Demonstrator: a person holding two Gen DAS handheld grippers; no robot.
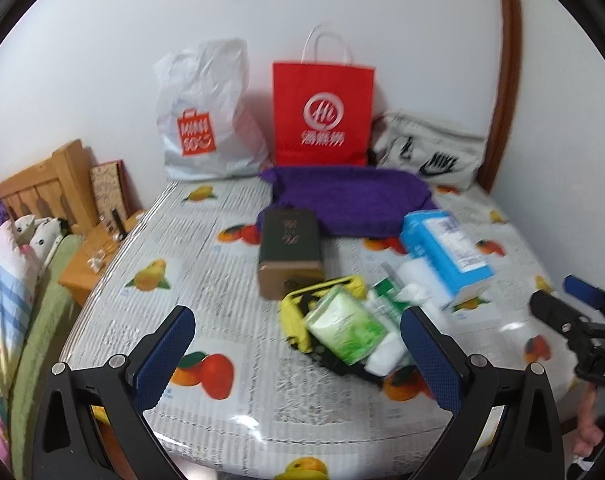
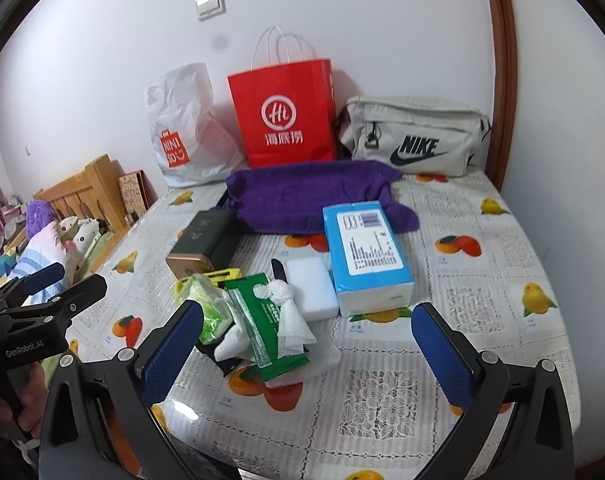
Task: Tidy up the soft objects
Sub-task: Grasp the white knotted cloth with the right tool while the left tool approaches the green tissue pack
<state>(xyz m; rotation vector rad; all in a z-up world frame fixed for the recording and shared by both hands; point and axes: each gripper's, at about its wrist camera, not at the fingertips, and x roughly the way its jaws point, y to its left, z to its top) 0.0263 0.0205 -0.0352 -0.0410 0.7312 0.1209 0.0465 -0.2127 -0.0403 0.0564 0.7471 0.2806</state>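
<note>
Both tongs, left [image 1: 298,344] and right [image 2: 308,346], gape empty above 1 cluttered worktop [image 2: 482,280]; the left view is blurred, perhaps from motion.

The bench [image 2: 482,240] is covered by a glossy, clear plastic sheet laid over lace-patterned cloth printed with fruit. A soft, matt purple towel [image 2: 302,196] of napped cloth is seen beside a blue tissue pack [image 2: 366,256] wrapped in smooth, shiny plastic film, a matt white sponge block [image 2: 312,288] and a crumpled paper wipe [image 2: 290,320]. The red bag [image 2: 282,116] is made of smooth paper, the white bag [image 2: 182,128] of crinkled thin plastic, the grey pouch [image 2: 414,136] of woven cloth, and the gripper pads [image 2: 442,360] are faced with blue, finely textured rubber on matt black plastic.
</note>
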